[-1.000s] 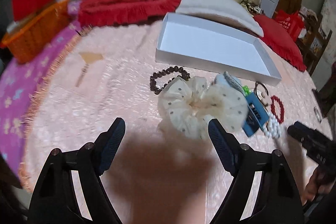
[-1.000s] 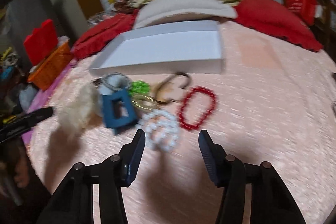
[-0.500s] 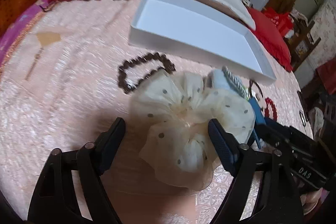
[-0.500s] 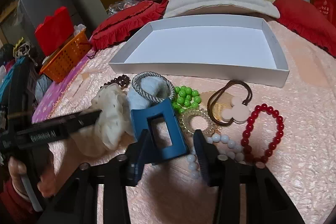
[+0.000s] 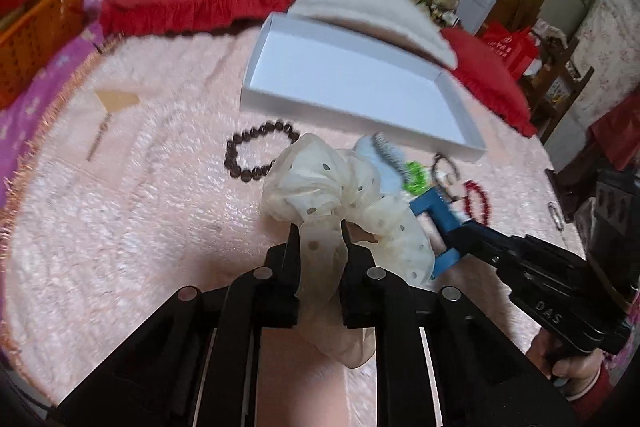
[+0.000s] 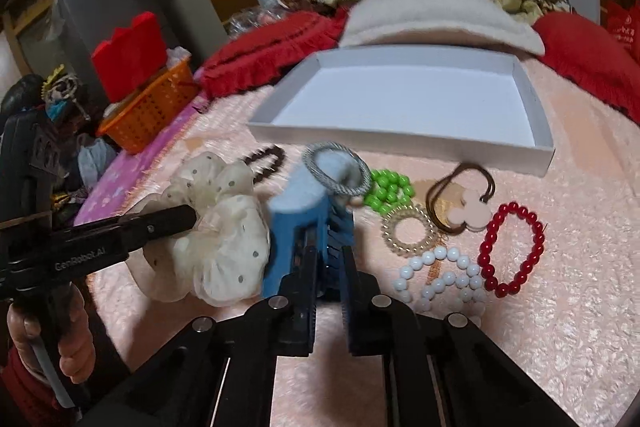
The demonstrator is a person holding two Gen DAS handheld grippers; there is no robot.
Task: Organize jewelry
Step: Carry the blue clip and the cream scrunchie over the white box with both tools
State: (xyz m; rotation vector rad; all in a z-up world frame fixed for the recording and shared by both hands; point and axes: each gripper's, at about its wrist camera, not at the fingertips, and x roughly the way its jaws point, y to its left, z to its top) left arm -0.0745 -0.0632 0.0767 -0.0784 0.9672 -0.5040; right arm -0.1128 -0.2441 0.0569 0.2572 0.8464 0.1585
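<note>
Pink plush bedspread [image 6: 560, 307] covers the bed I'm working over, red pillows [image 5: 188, 3] and a white tray [image 6: 400, 131] behind. My left gripper [image 5: 318, 231] is clamped on the cream scrunchie [image 5: 320, 187]; my right gripper [image 6: 330, 259] pinches the blue hair claw [image 6: 296, 227]. Bead bracelets [image 6: 512, 247] lie just right of them.

Left tool [image 5: 318, 231]: matte black, two flat narrow fingers [image 5: 293, 247] on angled black linkage arms, round silver rivets at the pivots. Seen from the side in the right view, white "GenRobot.AI" lettering along its body. Right tool [image 6: 329, 259]: same black build and silver rivets, finger pads ribbed; side-on in the left view, white "DAS" lettering on the body. Red knit sleeve cuffs [image 6: 22, 379] at both wrists, a pale band under one.
</note>
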